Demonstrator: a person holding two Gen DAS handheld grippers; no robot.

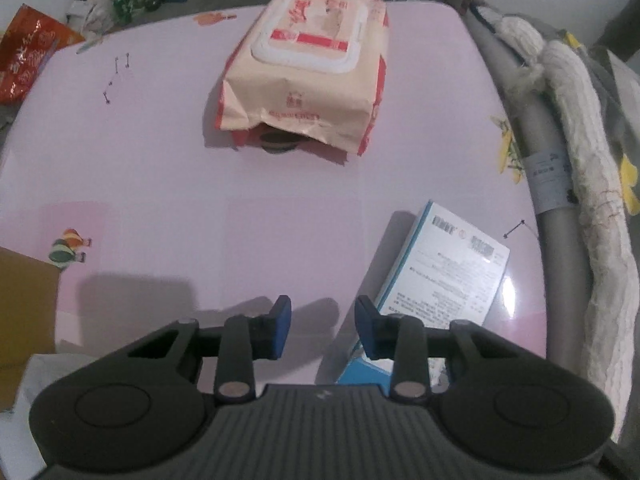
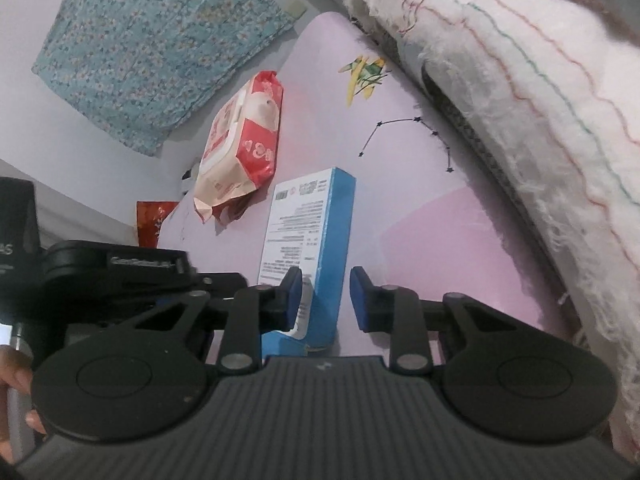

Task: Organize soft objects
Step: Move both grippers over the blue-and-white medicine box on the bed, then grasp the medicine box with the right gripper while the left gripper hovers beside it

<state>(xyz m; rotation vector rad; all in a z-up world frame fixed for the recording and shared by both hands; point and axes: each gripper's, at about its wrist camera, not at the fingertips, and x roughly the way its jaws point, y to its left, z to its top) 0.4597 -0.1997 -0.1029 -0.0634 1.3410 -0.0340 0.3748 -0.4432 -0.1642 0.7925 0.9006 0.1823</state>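
Observation:
A peach and red wipes pack (image 1: 308, 68) lies at the far middle of the pink table (image 1: 160, 184); the right wrist view shows the wipes pack (image 2: 240, 148) to the upper left. A blue and white box (image 1: 444, 268) lies near the right edge. My left gripper (image 1: 323, 326) hovers over bare table beside that box, open, nothing between its pads. My right gripper (image 2: 326, 300) straddles the near end of the box (image 2: 316, 240). Its jaws are narrow, the left pad is close against the white face, and a thin gap shows at the right pad.
A rolled cream towel (image 1: 576, 132) with frayed edges lies over a grey rail (image 1: 536, 128) along the table's right side. A cardboard box (image 1: 24, 300) stands at the left edge and a red bag (image 1: 28, 52) at far left. A patterned blue cloth (image 2: 160, 48) hangs beyond.

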